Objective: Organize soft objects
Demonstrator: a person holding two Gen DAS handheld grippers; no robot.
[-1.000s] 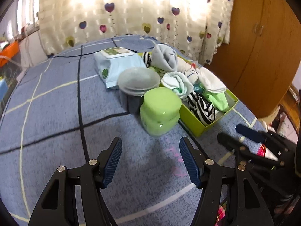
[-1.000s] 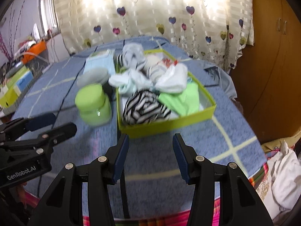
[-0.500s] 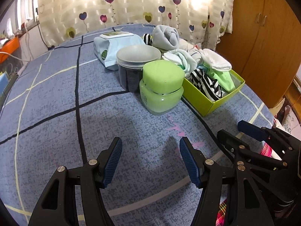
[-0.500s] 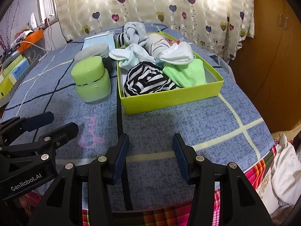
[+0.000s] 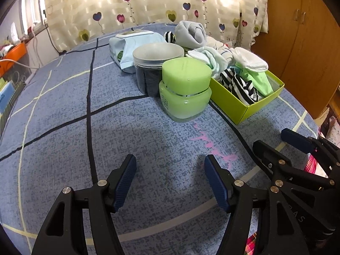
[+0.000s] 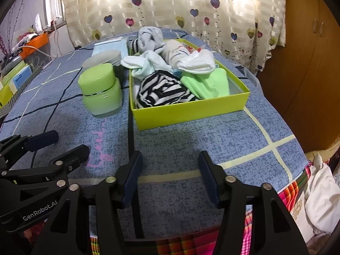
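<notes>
A yellow-green box (image 6: 191,111) (image 5: 233,104) on the blue checked cloth holds several rolled socks: a black-and-white striped one (image 6: 163,90) (image 5: 238,85), a green one (image 6: 206,82), a white one (image 6: 197,62), a pale mint one (image 6: 146,63) and a grey one (image 6: 149,35) (image 5: 192,34). My left gripper (image 5: 170,177) is open and empty, low over the cloth, well short of the jars. My right gripper (image 6: 169,175) is open and empty near the table's front edge, short of the box. Each gripper shows in the other's view: the right (image 5: 282,146), the left (image 6: 63,146).
A green jar (image 5: 184,89) (image 6: 101,90) stands left of the box, a dark jar with a clear lid (image 5: 156,63) behind it, then a pale blue wipes pack (image 5: 131,44). A wooden wardrobe (image 6: 308,63) is on the right, curtains (image 6: 170,6) behind. The table edge is close below me.
Both grippers have drawn back towards the table's front edge and dropped lower, so the box and jars sit farther ahead. Both stayed open and empty.
</notes>
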